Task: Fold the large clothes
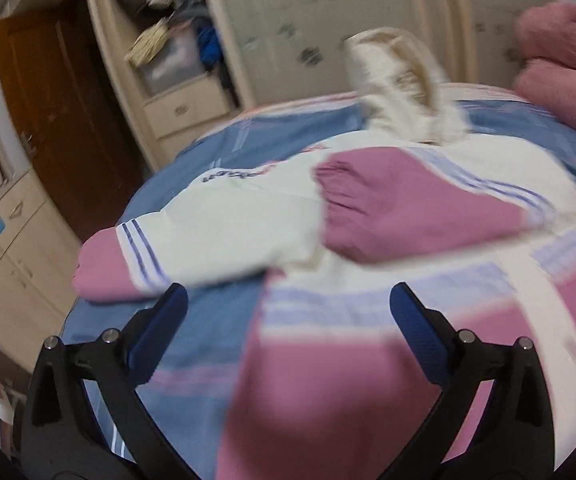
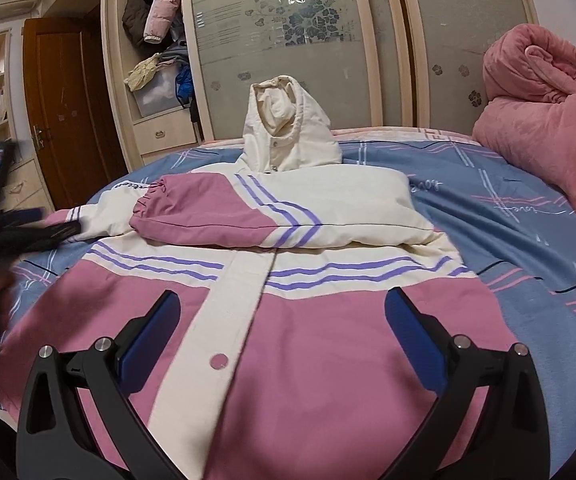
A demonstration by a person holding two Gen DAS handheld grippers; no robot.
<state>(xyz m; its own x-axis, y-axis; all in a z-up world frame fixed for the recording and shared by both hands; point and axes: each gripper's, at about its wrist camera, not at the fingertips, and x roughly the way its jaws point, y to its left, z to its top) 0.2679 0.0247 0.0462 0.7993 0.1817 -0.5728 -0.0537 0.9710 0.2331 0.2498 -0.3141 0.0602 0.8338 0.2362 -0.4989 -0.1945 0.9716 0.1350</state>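
Left wrist view, blurred: left gripper [image 1: 288, 320] spread wide, nothing between the jaws, hovering over the near left part of the jacket [image 1: 327, 380] on the bed [image 1: 216, 140]. One sleeve [image 1: 407, 208] lies folded across the chest; the other sleeve [image 1: 128, 256] juts out to the left, cuff near the bed edge. Judgement: that loose sleeve is the next grab; take it near the cuff, carry it over to mirror the first sleeve.

Right wrist view, sharp: right gripper [image 2: 282, 320] equally agape and empty, above the pink lower front beside the snap placket [image 2: 216, 320]. Hood [image 2: 288, 128] stands propped at the far end. Left gripper appears as a dark smear at left. Advice: keep the body pinned flat so the stripes stay aligned; flatten the hood before folding lengthwise.
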